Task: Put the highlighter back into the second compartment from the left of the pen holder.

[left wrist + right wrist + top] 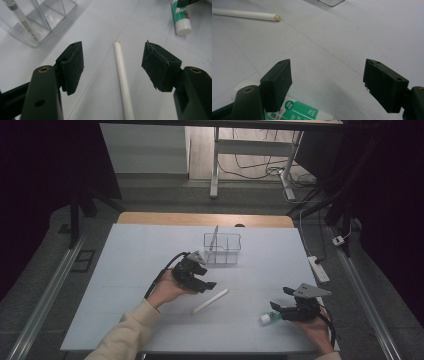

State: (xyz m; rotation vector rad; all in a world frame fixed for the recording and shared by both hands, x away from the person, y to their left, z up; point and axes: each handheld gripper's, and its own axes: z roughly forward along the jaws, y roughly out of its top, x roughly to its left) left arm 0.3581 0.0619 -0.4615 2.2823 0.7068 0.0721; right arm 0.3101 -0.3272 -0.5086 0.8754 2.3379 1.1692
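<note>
High view, left gripper [209, 285] low over white stick [210, 301]

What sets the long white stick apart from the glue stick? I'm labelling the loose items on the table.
The white stick is long, thin and plain white; the glue stick is short, thicker and carries a green-and-white label. The white stick lies between the open jaws of the left claw, untouched; the glue stick lies by the right claw, partly under one jaw. Both lie flat on the table, outside the clear holder.
</note>
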